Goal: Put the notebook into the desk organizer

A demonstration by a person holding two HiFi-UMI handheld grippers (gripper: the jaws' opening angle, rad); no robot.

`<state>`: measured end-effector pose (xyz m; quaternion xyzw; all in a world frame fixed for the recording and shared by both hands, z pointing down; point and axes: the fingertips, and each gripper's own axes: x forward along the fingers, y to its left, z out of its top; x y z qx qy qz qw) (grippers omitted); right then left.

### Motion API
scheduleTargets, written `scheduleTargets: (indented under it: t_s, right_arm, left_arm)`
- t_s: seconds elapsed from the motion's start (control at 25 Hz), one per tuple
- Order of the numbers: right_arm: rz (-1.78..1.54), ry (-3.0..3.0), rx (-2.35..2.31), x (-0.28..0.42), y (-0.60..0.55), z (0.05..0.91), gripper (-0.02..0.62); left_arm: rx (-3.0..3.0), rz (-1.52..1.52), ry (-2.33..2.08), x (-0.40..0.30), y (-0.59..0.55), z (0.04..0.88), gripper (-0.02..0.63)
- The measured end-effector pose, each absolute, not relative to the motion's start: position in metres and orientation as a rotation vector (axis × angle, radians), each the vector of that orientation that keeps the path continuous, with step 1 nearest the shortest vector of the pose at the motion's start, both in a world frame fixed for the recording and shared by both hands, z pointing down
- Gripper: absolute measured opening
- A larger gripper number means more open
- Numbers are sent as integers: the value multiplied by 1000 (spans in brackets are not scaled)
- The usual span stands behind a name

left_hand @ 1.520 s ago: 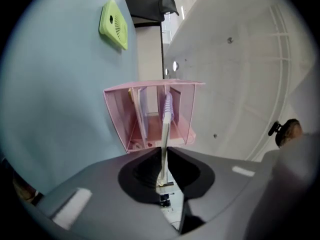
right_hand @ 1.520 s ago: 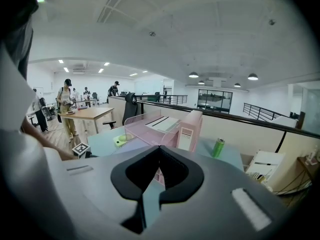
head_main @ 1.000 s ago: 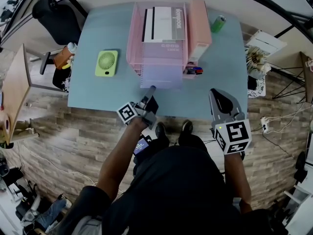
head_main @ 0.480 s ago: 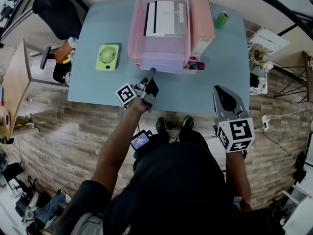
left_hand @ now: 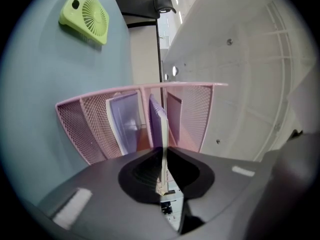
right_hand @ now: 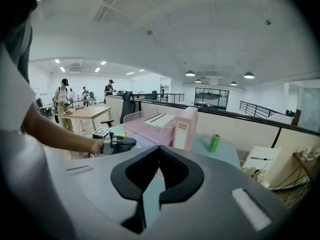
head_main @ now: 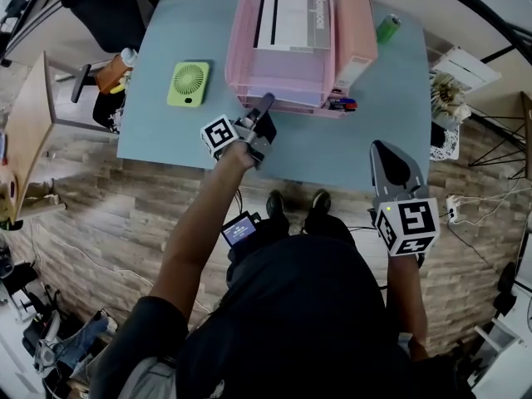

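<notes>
**Notebook edge-on at the organizer's mouth, left gripper driving**

The left gripper was clamped on the near edge of a thin lavender notebook. The notebook lay flat, parallel to the counter. Its long axis ran straight ahead from the jaws into the open front of the pink desk organizer, which stood directly ahead and very near. The far end appeared to sit between two tiers, but how deep it had gone could not be told. The likely next move was a straight push along that same line.

The right gripper had its jaws together on nothing. It hung well apart, off the counter's near edge to the right, so the left was far the nearer.

The count was two grippers, one organizer and one held notebook. There was also one white-and-dark book on the top tier, one green fan, one green can, and a small cluster of pens too small to count.
</notes>
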<state>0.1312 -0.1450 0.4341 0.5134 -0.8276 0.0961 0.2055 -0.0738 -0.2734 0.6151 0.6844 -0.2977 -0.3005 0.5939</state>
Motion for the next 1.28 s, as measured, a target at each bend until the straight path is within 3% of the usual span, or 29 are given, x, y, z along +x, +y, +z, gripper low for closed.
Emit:
scheduleTargets:
  t_s: [0.64,0.76,0.88,1.28]
  right_arm:
    - [224,-2351,1438,132,-142,420,3]
    - [211,-2372,1424,124,-138,416,3]
    - [198,-2383,1428,123,-134,411,3]
    - [152,-2427,1469,123,-129,390,3]
  left_arm:
    - [1681,-588,-663,-76,-252,607,141]
    - [1647,-591,-635,-71,-256,604,176]
    - [1660,-592,-587,-67,-245,595,266]
    - [1878,-511,-566,-91,-200,547,265]
